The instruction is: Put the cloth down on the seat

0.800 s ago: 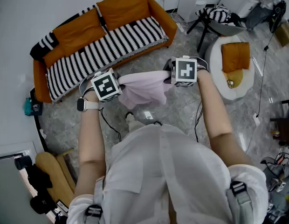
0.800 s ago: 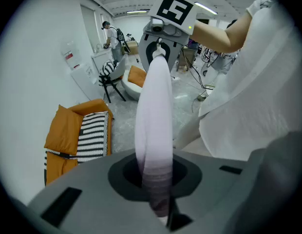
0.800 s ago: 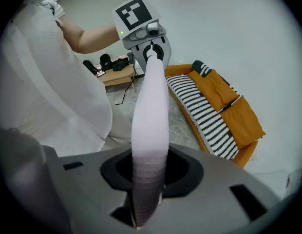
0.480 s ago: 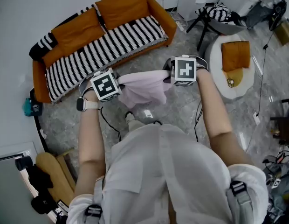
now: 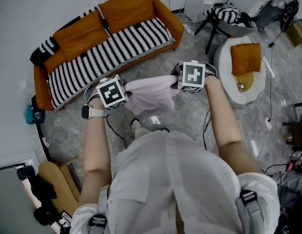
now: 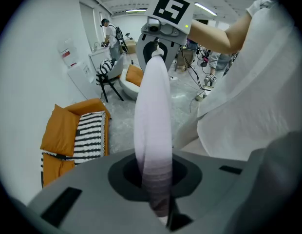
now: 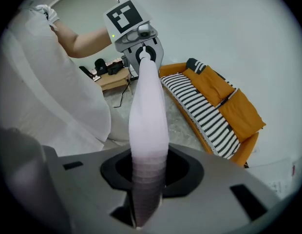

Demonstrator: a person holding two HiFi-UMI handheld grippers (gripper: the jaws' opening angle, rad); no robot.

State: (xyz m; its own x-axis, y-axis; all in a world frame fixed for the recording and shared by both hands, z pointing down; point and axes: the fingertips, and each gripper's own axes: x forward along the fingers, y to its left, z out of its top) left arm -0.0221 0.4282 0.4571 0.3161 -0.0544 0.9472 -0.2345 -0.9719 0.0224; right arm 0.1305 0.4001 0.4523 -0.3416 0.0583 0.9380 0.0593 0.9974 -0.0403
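Observation:
A pale pink cloth [image 5: 152, 92] hangs stretched between my two grippers above the marble floor, sagging in the middle. My left gripper [image 5: 122, 89] is shut on its left end, and the cloth [image 6: 152, 106] runs from those jaws across to the other gripper. My right gripper [image 5: 176, 79] is shut on the right end, where the cloth [image 7: 147, 112] bunches in the jaws. The seat is an orange sofa [image 5: 108, 38] with a black-and-white striped cover, a little ahead of both grippers and to the left.
Two orange cushions [image 5: 129, 8] lean on the sofa back. A round white pouf [image 5: 253, 87] with an orange cushion stands at the right, a dark chair [image 5: 224, 21] beyond it. Cables [image 5: 273, 91] trail over the floor at right. A person [image 6: 112, 33] stands far off.
Both grippers and the cloth have stayed almost in place; the left gripper has shifted very slightly right and down.

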